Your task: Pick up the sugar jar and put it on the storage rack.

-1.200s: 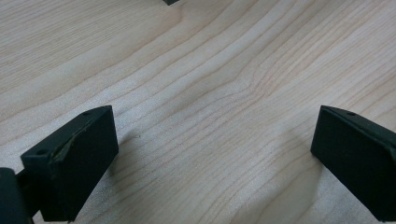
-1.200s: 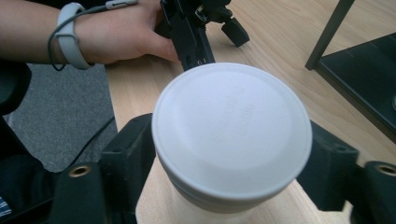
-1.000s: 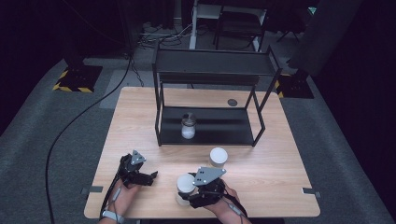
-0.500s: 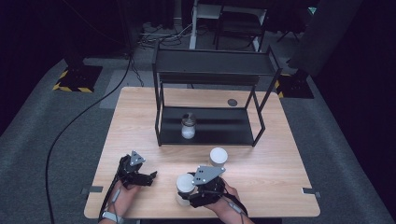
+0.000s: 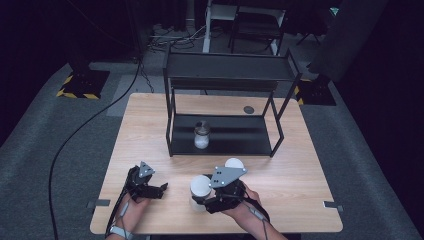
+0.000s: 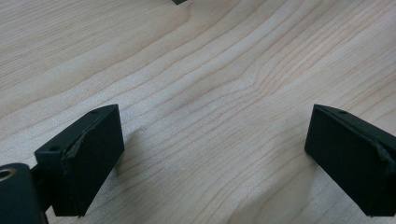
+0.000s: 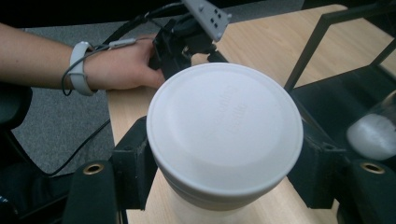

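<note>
Now the right claw (image 5: pixel 201 196), pinching the white-lidded round plastic jar (image 7: pixel 224 123), has lifted it slightly off the wooden desk (image 5: pixel 300 170), likely bound for the black metal shelf rack (image 5: pixel 225 135).

One camera hangs high over the person's side, facing forward and down across the whole table (image 5: pixel 150 115), well back from it. The left gripper's (image 5: pixel 161 188) own camera sits almost on the wood, looking along its two jaws. The right gripper's (image 5: pixel 206 200) camera looks close down on a white lid (image 7: pixel 224 126); that lid (image 5: pixel 200 184) shows from above too.
</note>
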Demonstrator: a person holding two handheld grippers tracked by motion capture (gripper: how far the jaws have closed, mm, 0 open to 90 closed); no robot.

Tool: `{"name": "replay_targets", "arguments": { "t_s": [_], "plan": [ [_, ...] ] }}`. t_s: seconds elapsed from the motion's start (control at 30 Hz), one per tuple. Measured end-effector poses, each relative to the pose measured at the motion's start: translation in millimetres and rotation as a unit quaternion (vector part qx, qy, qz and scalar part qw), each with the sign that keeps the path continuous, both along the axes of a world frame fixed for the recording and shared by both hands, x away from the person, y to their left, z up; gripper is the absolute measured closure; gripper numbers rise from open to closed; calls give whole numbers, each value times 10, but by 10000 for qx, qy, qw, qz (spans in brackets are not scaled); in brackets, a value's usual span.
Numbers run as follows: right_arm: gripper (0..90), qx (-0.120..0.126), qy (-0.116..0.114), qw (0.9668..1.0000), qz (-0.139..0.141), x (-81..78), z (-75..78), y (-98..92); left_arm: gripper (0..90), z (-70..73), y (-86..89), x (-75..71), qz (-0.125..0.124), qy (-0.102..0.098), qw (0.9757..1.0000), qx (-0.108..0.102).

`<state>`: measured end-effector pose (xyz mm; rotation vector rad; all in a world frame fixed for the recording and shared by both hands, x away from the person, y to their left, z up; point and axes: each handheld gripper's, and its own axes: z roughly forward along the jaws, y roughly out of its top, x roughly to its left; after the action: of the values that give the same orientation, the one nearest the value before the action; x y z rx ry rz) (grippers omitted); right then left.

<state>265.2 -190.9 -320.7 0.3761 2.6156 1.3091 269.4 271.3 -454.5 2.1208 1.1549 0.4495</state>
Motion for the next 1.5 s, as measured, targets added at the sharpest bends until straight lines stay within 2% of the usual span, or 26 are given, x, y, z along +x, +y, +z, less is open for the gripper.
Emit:
{"name": "replay_targets", "arguments": {
  "t_s": [0.4,0.7,1.07,1.2,1.5],
  "plan": [
    [337,79,-221,9997,-101,131,346,-12,35,3,-5,5,18,16,10000,10],
    [337,130,-258,9994,-206,266,522,-15,34,5,-5,6,18,21,10000,13],
    [337,130,-459,9976,-504,459,745,-44,34,4,-6,5,24,18,10000,9],
    [337,164,-488,9968,-612,538,789,-62,34,5,-6,7,19,22,10000,12],
    [337,184,-436,9945,-932,779,775,-99,31,4,-8,9,28,23,10000,10]
  ]
}}
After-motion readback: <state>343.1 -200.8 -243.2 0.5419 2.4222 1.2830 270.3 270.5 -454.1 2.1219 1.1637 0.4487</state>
